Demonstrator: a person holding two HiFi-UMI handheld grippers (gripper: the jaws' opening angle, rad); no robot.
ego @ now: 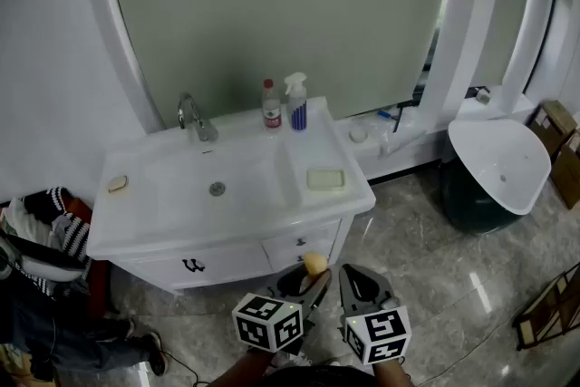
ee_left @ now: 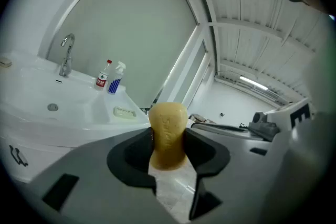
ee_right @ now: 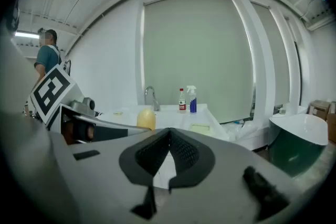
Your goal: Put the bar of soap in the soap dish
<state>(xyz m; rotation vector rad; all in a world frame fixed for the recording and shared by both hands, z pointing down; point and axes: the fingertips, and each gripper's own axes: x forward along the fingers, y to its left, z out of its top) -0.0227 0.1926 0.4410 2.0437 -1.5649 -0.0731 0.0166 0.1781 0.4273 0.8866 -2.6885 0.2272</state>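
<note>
My left gripper (ee_left: 168, 145) is shut on a yellow bar of soap (ee_left: 168, 134), which stands upright between its black pads. The head view shows that soap (ego: 314, 264) at the jaws of the left gripper (ego: 311, 278), below the vanity's front edge. A pale green soap dish (ego: 326, 179) lies on the right side of the white countertop (ego: 245, 222), and also appears in the left gripper view as the dish (ee_left: 125, 112). My right gripper (ee_right: 168, 152) has its pads touching with nothing between them; in the head view it (ego: 352, 283) sits right of the left one.
A chrome faucet (ego: 192, 116), a red-labelled bottle (ego: 271, 105) and a blue spray bottle (ego: 296, 102) stand at the back of the basin. A small item (ego: 117, 184) lies at the counter's left. A white tub (ego: 498, 160) stands at the right. Clothes (ego: 41, 240) lie at the left.
</note>
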